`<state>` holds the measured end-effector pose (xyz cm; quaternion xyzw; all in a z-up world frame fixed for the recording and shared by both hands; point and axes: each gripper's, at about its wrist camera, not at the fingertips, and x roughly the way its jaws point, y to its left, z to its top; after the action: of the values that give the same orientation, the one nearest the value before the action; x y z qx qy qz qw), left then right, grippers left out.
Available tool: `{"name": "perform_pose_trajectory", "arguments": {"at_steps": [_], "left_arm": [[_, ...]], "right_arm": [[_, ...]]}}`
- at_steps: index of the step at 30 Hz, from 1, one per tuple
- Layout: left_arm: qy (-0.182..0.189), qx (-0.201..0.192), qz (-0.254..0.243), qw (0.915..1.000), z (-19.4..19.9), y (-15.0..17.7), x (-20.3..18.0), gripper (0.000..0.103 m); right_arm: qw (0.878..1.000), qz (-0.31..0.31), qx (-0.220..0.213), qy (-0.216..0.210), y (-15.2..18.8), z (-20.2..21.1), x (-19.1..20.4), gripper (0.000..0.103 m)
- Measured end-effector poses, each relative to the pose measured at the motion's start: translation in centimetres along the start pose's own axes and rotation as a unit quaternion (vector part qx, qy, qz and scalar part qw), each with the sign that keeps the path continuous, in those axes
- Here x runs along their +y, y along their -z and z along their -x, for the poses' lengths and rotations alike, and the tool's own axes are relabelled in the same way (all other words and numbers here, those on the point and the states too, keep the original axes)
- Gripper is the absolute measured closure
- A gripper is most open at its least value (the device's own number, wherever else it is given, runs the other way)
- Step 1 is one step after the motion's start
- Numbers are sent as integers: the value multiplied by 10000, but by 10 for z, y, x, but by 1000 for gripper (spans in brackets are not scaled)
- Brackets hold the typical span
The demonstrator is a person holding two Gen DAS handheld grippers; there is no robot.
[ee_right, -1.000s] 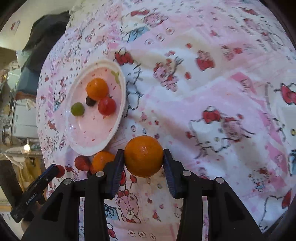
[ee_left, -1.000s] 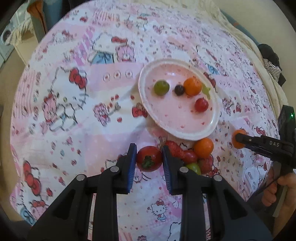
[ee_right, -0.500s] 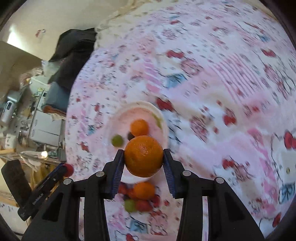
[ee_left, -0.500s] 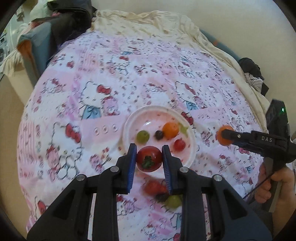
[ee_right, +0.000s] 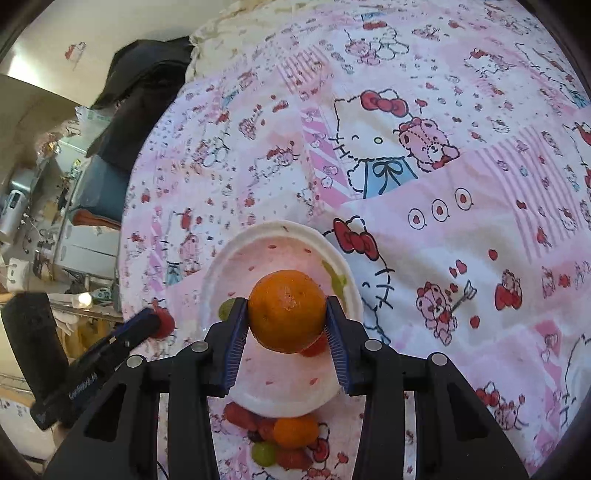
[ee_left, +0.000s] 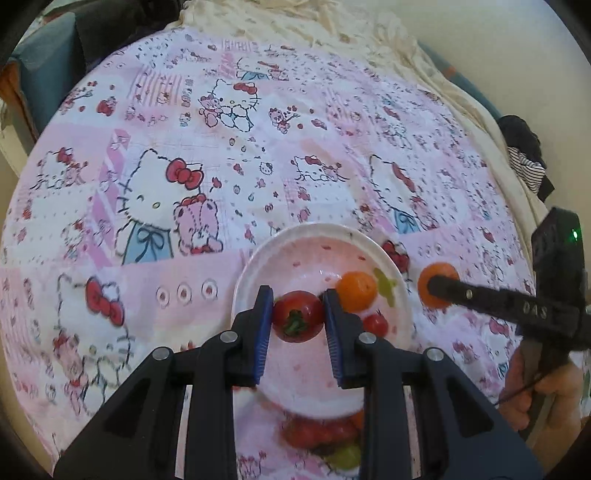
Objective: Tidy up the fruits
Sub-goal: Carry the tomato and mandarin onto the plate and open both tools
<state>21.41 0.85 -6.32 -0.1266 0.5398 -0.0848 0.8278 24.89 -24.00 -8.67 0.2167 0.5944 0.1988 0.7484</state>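
Pink-and-white cartoon-cat bedsheet (ee_left: 229,155) bearing a white plate (ee_left: 400,280), which holds an orange (ee_left: 356,291) and a small red tomato (ee_left: 375,324). Above the plate, the left gripper (ee_left: 298,321) clamps a red tomato (ee_left: 298,320) and the right gripper (ee_right: 287,314) clamps a mandarin (ee_right: 287,310). Just beside the plate's near rim: a loose fruit pile (ee_right: 284,434). Beyond the sheet: cream blanket (ee_left: 332,26).
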Motion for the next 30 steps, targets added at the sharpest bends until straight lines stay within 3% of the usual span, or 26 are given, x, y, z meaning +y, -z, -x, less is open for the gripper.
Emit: {"name": "perform_pose_trajectory", "arguments": {"at_steps": [12, 21, 23, 25, 27, 30], "left_arm": [[62, 81, -120, 9999, -48, -9, -7, 78], [38, 171, -94, 9998, -57, -9, -6, 77], [-28, 210, -110, 9997, -59, -8, -6, 69], [-72, 157, -107, 9998, -57, -7, -6, 38], [-82, 31, -120, 9999, -51, -6, -7, 35], [-95, 100, -181, 9997, -49, -6, -9, 34]], "right_arm": [[9988, -252, 429, 30, -5, -39, -19, 57], [9979, -350, 541, -1, -6, -48, -26, 56], [9979, -369, 528, -75, -7, -47, -26, 50], [9982, -346, 471, -157, -8, -42, -24, 32], [9987, -313, 374, -153, -9, -36, -21, 26], [9990, -290, 311, -152, -11, -30, -20, 26]]}}
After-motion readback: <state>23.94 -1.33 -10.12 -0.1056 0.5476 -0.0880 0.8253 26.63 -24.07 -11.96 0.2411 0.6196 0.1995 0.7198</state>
